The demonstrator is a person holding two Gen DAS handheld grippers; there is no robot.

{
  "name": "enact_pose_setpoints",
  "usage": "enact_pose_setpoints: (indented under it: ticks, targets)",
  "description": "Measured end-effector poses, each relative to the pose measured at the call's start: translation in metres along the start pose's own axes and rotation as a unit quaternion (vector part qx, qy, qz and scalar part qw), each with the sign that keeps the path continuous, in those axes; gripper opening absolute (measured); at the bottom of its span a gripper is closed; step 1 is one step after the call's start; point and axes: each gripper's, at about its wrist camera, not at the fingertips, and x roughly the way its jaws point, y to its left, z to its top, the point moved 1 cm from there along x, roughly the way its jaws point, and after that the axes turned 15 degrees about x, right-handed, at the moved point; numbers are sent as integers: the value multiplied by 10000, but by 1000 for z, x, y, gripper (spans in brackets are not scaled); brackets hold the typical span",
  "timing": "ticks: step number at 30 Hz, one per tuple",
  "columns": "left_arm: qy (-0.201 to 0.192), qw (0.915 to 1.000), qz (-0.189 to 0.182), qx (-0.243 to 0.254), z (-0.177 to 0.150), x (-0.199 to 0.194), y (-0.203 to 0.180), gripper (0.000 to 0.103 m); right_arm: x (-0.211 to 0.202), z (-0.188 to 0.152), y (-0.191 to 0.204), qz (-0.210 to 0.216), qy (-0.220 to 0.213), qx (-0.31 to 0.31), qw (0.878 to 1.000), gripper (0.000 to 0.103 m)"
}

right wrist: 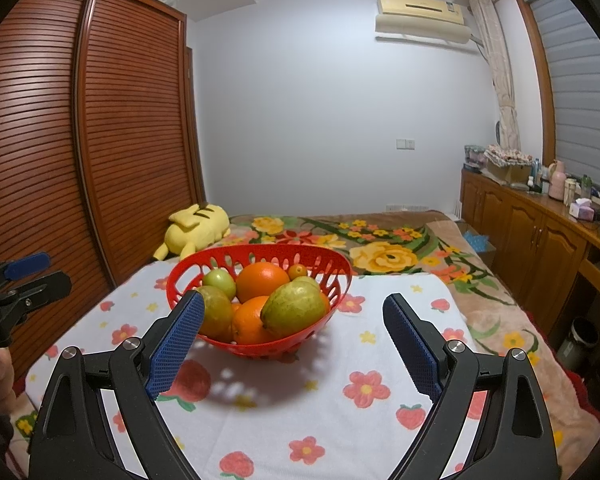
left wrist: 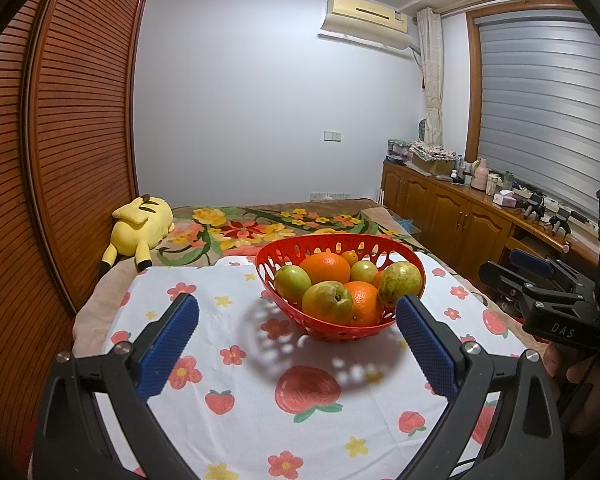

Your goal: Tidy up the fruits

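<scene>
a red basket [left wrist: 265, 276] with oval holes in its wall stood on a white cloth [left wrist: 236, 408] printed with flowers and strawberries. the cloth was spread over the near end of a bed, and the bed kept a flowered blanket [left wrist: 260, 224] further back. all the fruits were inside the basket: a big orange [left wrist: 325, 268] at the back, a second orange [left wrist: 363, 303] at the front, a green-yellow guava [left wrist: 327, 302] just beside it on the left, another guava [left wrist: 401, 283] at the right rim, two smaller green fruits, and a tiny kumquat [left wrist: 349, 257] near the far rim.

the left gripper [left wrist: 298, 322] hovered above the cloth in front of the basket with its jaws spread wide and holding nothing. its right blue pad [left wrist: 426, 344] was near the basket wall; i could not tell if it touched.

the right gripper [right wrist: 292, 328] was also released, wide apart and empty, a little to the right of the basket. in the right wrist view its left pad [right wrist: 178, 340] overlapped the basket's front left side.

a yellow plush toy [left wrist: 140, 226] lay on the blanket next to a brown slatted wardrobe [left wrist: 60, 140]. an air conditioner [left wrist: 366, 16] hung on the far wall.
</scene>
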Motion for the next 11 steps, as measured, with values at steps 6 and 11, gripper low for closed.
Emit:
enact_pose_setpoints:
  ticks: [6, 11]
  targets:
    - [0, 10000, 3, 3, 0, 0, 0, 100, 0, 0, 0, 5, 4, 3, 10000, 93]
    - [-1, 10000, 6, 3, 0, 0, 0, 100, 0, -1, 0, 2, 0, 8, 10000, 93]
